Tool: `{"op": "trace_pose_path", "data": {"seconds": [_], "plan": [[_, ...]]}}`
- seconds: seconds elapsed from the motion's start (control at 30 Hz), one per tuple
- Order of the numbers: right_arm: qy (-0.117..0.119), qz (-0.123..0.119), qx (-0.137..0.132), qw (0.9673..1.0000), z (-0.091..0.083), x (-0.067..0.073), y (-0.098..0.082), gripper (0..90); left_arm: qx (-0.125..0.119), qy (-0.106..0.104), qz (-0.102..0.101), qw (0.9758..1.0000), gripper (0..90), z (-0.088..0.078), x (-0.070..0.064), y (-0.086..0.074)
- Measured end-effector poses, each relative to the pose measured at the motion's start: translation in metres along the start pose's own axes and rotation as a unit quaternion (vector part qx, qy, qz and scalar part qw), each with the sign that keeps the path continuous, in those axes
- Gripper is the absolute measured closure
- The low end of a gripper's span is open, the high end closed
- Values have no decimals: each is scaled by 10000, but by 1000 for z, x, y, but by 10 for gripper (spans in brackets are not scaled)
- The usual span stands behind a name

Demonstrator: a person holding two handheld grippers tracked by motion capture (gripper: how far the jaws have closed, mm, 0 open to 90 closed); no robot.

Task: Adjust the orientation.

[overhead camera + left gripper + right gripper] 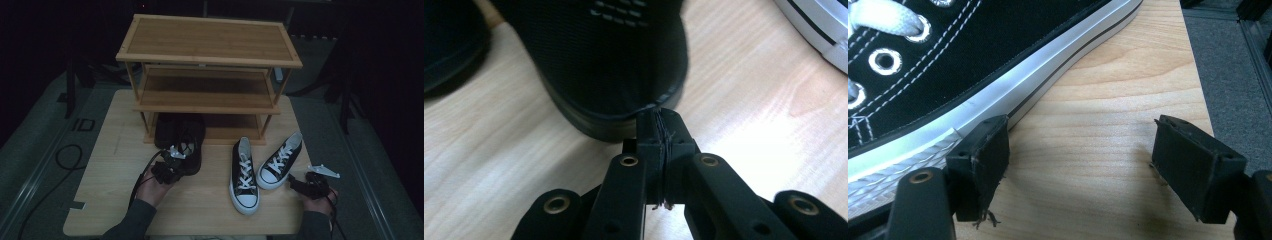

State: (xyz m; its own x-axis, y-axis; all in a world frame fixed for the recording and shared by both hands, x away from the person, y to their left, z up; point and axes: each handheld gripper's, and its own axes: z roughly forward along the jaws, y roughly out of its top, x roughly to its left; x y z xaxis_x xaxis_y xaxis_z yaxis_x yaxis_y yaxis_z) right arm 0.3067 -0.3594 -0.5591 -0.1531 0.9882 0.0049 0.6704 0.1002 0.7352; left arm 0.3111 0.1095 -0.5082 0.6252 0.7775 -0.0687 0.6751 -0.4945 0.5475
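Note:
A pair of black shoes (181, 135) sits on the wooden table (200, 205) in front of the bamboo rack's bottom shelf. My left gripper (176, 162) is at the near end of one black shoe (614, 65), jaws pressed together with nothing between them, tips (659, 125) touching its sole edge. Two black-and-white sneakers lie to the right, one (244, 175) pointing toward me and the other (280, 160) angled. My right gripper (294, 183) rests by the angled sneaker (948, 65), open (1087, 160), with only bare table between its pads. Its left pad (980, 155) sits against the white rubber sole.
The three-shelf bamboo rack (207, 55) stands at the table's far side with bare upper shelves. The second black shoe (449, 45) lies just left of the first. The table's right edge (1198, 60) runs close beside my right gripper, with grey floor beyond. Cables trail on the floor at the left.

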Motion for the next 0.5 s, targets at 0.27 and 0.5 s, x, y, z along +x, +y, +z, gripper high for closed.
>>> {"op": "trace_pose_path", "data": {"seconds": [0.27, 0.5], "plan": [[1, 0, 0, 10000, 0, 0, 0, 228, 326, -19, 300, 9990, 889, 19, -14, -6], [0, 0, 1, 10000, 0, 0, 0, 228, 300, 86, 295, 9991, 894, 28, -14, 0]]}}
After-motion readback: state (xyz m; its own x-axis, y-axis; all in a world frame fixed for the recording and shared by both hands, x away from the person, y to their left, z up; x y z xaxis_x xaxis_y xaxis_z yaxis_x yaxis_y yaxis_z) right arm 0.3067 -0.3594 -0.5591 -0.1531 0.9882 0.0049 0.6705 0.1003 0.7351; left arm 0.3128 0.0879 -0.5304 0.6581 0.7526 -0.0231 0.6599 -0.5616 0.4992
